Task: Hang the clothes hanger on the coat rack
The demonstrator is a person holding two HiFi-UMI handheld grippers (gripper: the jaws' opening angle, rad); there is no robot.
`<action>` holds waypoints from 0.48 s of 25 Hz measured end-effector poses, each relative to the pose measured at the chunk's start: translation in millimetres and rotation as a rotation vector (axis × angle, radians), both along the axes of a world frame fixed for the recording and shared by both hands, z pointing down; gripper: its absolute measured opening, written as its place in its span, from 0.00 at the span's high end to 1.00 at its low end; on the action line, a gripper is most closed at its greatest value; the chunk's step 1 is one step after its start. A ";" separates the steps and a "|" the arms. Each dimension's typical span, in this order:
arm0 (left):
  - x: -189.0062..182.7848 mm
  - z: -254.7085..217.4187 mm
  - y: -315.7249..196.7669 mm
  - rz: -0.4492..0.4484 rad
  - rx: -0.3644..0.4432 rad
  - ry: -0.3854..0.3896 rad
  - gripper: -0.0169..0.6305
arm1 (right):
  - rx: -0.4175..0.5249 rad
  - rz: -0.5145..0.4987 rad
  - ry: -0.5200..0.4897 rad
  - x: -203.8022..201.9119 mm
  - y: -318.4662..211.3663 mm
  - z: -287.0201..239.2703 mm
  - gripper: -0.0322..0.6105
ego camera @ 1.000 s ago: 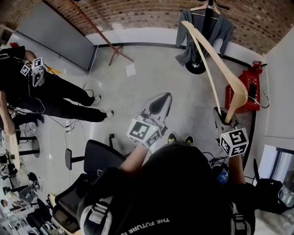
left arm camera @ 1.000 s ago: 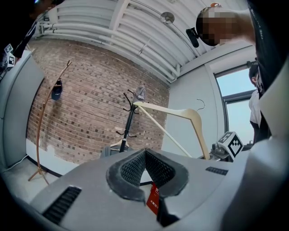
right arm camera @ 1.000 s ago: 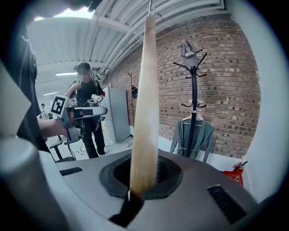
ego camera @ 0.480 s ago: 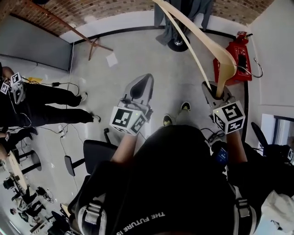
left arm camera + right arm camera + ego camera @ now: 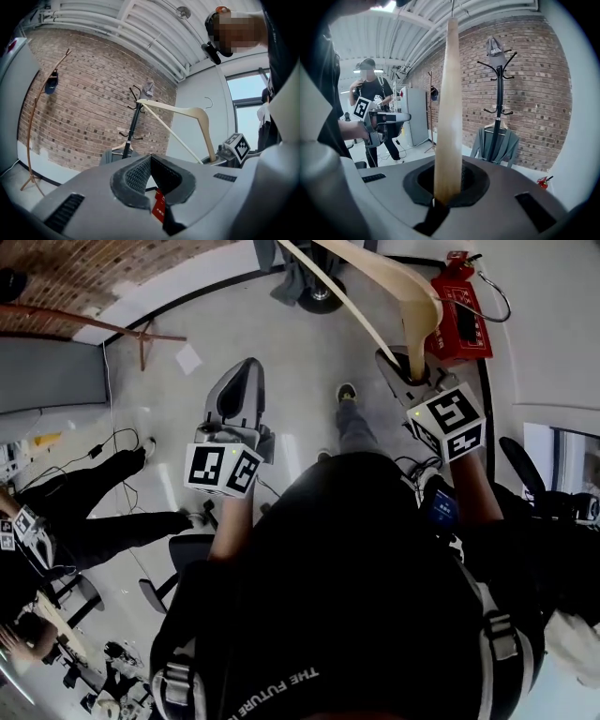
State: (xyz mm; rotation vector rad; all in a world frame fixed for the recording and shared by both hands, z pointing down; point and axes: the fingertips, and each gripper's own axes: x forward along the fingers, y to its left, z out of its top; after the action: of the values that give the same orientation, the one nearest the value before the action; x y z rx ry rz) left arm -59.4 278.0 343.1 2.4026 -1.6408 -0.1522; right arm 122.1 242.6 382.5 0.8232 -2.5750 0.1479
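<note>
Clamping one end of the wooden hanger (image 5: 449,117), the right gripper (image 5: 447,190) has its jaws shut tight on the wood, and the hanger rises steeply out of them. In the head view it arches up and to the left toward the top edge. Its wire hook (image 5: 497,296) sticks out to the right, beside a red box (image 5: 459,320) on the floor (image 5: 281,362).

The left gripper (image 5: 150,171) carries nothing. Its pads meet at the tips, it points level, and it is held to the left of the right one and apart from it.

Ahead stands the black rack (image 5: 500,108), upright against the brick wall (image 5: 539,93). In the right gripper view it is to the right of the hanger and clear of it, so the hanger is on no peg.

A cap (image 5: 493,47) sits on the rack's top. A grey garment (image 5: 494,145) on its own hanger fills the lower part of the pole, while the curved pegs between them are bare. Only open floor lies between the grippers and the rack's base, with the wearer's shoe (image 5: 345,390) on it.

Off to the left a bowed wooden stand (image 5: 30,136) leans up along the wall. A white sheet (image 5: 187,359) lies near its foot. Another person (image 5: 370,93) in black stands well to the left, behind the left gripper as the right gripper view shows it, out of the line to the rack.
</note>
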 end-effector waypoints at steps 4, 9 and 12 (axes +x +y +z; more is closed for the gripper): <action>8.6 -4.1 -55.9 0.022 -0.008 -0.017 0.95 | -0.010 -0.014 0.001 0.3 -52.5 1.5 0.92; 21.9 -10.5 -121.8 0.033 -0.009 -0.031 0.95 | -0.015 -0.024 0.008 9.2 -118.1 2.4 0.92; 29.7 -8.8 -157.4 0.032 -0.020 -0.038 0.95 | -0.021 -0.028 0.003 19.0 -153.3 5.2 0.92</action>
State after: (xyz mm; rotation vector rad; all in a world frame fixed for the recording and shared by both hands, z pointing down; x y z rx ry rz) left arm -29.7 120.5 334.4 2.4297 -1.6111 -0.0855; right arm 141.0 89.3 387.7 0.7793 -2.5766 0.1656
